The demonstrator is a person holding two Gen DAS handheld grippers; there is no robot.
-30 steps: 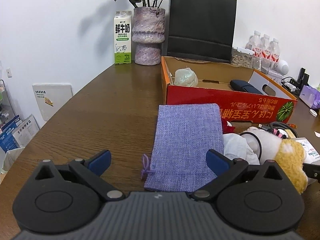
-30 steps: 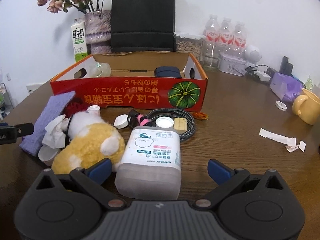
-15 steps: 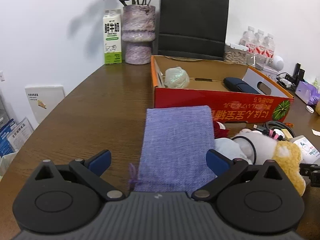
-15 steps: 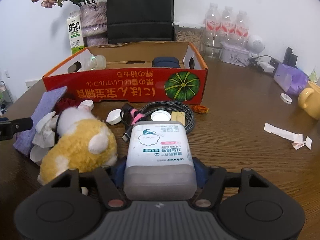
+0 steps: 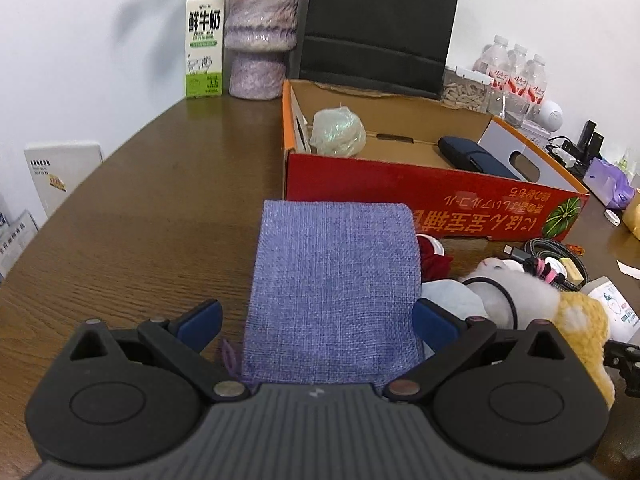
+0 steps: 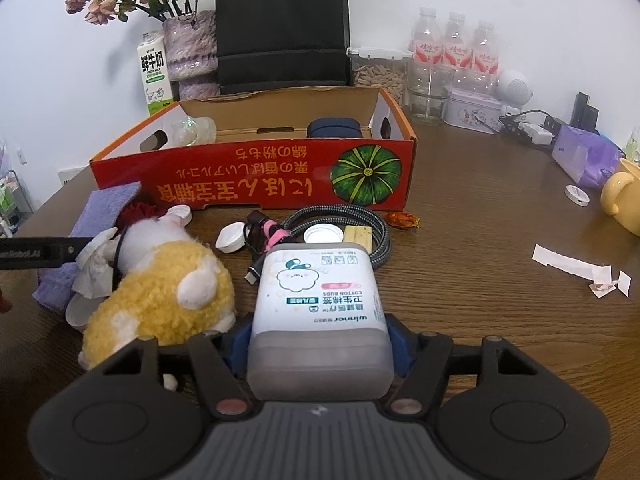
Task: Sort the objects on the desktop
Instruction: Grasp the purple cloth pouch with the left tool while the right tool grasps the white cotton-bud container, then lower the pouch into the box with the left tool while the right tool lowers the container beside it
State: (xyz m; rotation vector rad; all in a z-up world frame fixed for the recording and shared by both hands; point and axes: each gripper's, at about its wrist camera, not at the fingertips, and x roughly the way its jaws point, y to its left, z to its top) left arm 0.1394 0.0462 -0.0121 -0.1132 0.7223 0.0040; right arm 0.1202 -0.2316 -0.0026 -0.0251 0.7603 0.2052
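Observation:
A purple cloth pouch [image 5: 332, 280] lies flat on the brown table in front of the red cardboard box [image 5: 440, 196]. My left gripper [image 5: 316, 324] is open and straddles the pouch's near end; its blue pads do not press the cloth. My right gripper [image 6: 320, 344] is shut on a white cotton bud box [image 6: 316, 300], a pad on each side. A yellow and white plush toy [image 6: 160, 292] lies just left of that box, against the pouch [image 6: 108, 204]. Inside the red box [image 6: 256, 184] sit a dark blue case [image 5: 472, 156] and a pale shiny ball [image 5: 338, 134].
A braided cable [image 6: 360, 220], bottle caps [image 6: 323, 235] and a sweet lie before the box. Behind stand a milk carton [image 5: 205, 40], vase [image 5: 260, 36], black paper bag [image 5: 376, 28] and water bottles [image 6: 456, 52]. On the right are a yellow mug [image 6: 624, 196], tissue pack [image 6: 584, 156] and paper scraps [image 6: 576, 268].
My right gripper went from wide open to shut on the cotton bud box. My left gripper moved forward, so the pouch reaches deeper between its open fingers.

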